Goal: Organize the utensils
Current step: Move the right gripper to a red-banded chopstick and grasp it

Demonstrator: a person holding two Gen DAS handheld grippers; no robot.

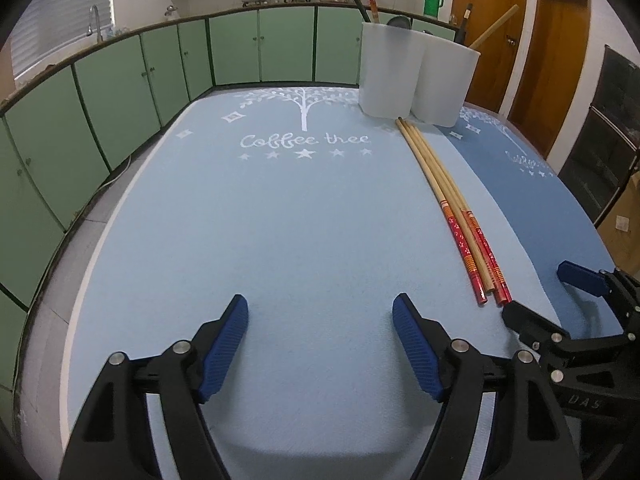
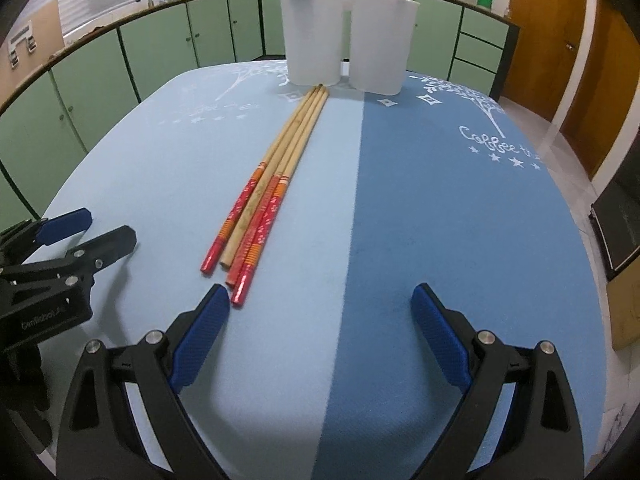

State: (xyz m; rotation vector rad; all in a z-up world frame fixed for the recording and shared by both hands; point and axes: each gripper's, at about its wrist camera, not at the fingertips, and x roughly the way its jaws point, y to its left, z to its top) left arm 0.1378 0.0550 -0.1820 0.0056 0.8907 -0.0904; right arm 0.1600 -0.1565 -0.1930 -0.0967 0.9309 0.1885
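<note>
Several long wooden chopsticks with red patterned ends lie side by side on the light blue mat, also in the right wrist view. Their tips point at a white two-compartment holder at the far edge, also in the right wrist view, which holds a few utensils. My left gripper is open and empty, left of the chopsticks. My right gripper is open and empty, its left finger close to the chopsticks' red ends. Each gripper shows in the other's view: the right gripper, the left gripper.
A darker blue mat covers the right half of the table. Green cabinets with a counter, sink tap, pots and a green flask run behind. Wooden doors stand at the right.
</note>
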